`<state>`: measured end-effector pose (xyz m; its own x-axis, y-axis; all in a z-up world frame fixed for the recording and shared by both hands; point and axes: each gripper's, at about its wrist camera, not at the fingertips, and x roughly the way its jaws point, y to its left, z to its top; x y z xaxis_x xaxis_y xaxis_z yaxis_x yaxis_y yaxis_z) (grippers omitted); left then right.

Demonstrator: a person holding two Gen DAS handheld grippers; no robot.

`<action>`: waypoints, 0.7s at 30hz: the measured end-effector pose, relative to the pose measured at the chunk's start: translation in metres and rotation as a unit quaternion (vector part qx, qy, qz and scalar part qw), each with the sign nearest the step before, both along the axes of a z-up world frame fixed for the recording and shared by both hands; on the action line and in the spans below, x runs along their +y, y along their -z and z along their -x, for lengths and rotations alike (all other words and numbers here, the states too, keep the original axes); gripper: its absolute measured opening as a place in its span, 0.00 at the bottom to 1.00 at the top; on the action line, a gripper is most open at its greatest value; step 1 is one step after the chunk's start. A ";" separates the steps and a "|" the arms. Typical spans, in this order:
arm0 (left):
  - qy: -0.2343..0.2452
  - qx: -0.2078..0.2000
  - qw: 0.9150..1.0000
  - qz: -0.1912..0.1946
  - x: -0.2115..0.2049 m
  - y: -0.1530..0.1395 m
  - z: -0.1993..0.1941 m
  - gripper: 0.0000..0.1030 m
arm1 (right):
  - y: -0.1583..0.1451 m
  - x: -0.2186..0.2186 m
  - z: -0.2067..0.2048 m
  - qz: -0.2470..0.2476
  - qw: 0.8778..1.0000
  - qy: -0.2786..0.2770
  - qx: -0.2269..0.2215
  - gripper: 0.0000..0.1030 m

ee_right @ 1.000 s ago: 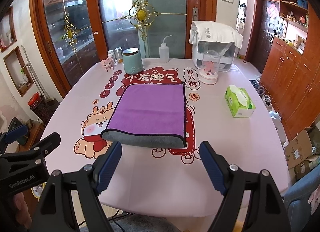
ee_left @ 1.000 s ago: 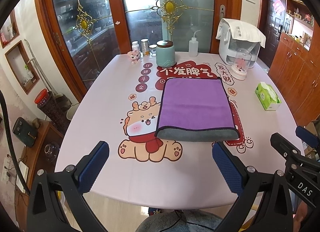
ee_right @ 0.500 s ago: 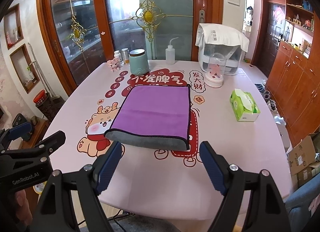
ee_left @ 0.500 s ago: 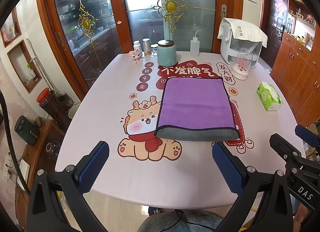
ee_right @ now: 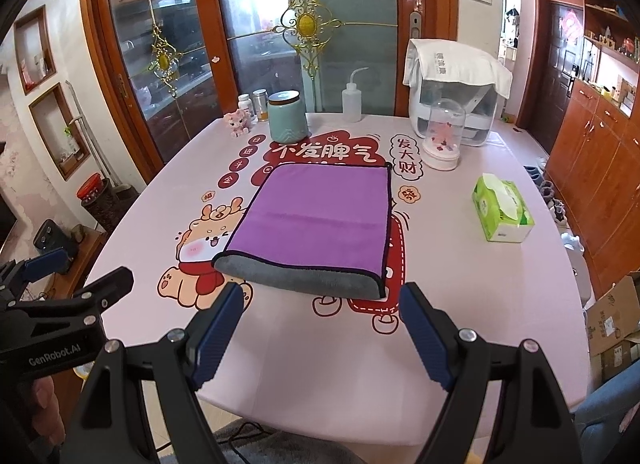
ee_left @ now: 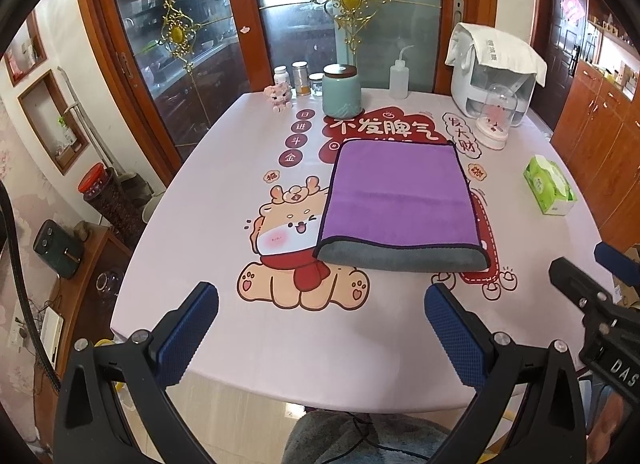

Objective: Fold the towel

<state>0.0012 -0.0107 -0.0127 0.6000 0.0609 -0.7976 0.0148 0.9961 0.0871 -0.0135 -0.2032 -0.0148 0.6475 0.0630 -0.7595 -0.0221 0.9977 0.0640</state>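
Observation:
A purple towel [ee_left: 396,195] with a grey underside lies folded flat in the middle of the pink printed table [ee_left: 224,191], its thick grey fold facing me. It also shows in the right wrist view [ee_right: 320,219]. My left gripper [ee_left: 320,300] is open and empty, held over the table's near edge, short of the towel. My right gripper [ee_right: 322,300] is open and empty, just short of the towel's near fold. Each gripper shows at the edge of the other's view.
At the table's far end stand a teal canister [ee_left: 342,89], small bottles [ee_left: 300,77], a pink figurine [ee_left: 278,95], a squeeze bottle [ee_left: 398,77], a covered white appliance [ee_left: 494,75] and a glass dome [ee_left: 494,119]. A green tissue box [ee_left: 550,183] lies at the right.
Both views have shifted slightly closer to the table and towel. The towel has not moved and both grippers stay open.

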 end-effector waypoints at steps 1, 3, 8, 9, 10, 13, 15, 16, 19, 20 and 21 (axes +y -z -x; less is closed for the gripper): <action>0.000 0.002 1.000 -0.002 -0.001 0.002 -0.003 1.00 | 0.002 0.000 -0.002 0.000 1.000 0.001 0.002 0.78; 0.001 0.005 1.000 -0.004 0.001 0.006 -0.009 1.00 | 0.008 -0.004 -0.009 0.002 1.000 0.003 0.009 0.78; 0.007 0.004 1.000 -0.013 0.008 0.019 -0.034 1.00 | 0.029 -0.012 -0.027 0.009 1.000 0.004 0.029 0.78; 0.011 0.004 1.000 -0.013 0.011 0.022 -0.040 1.00 | 0.034 -0.014 -0.032 0.010 0.999 0.004 0.034 0.78; 0.016 0.005 1.000 -0.013 0.013 0.025 -0.046 1.00 | 0.041 -0.016 -0.037 0.009 0.999 0.004 0.041 0.78; 0.034 0.013 0.999 -0.009 0.018 0.038 -0.068 1.00 | 0.058 -0.020 -0.050 0.008 0.998 0.001 0.055 0.78; 0.042 0.020 0.999 -0.010 0.022 0.049 -0.084 1.00 | 0.069 -0.023 -0.058 0.009 0.998 -0.001 0.064 0.78; 0.047 0.024 0.999 -0.011 0.024 0.055 -0.091 1.00 | 0.074 -0.024 -0.063 0.011 0.998 0.000 0.066 0.78; 0.064 0.041 0.997 -0.009 0.028 0.075 -0.112 1.00 | 0.091 -0.029 -0.077 0.016 0.997 0.002 0.075 0.78; 0.074 0.049 0.996 -0.005 0.030 0.085 -0.122 1.00 | 0.095 -0.031 -0.081 0.014 0.997 0.001 0.076 0.78; 0.082 0.057 0.995 -0.003 0.030 0.092 -0.129 1.00 | 0.101 -0.033 -0.086 0.014 0.997 0.000 0.078 0.78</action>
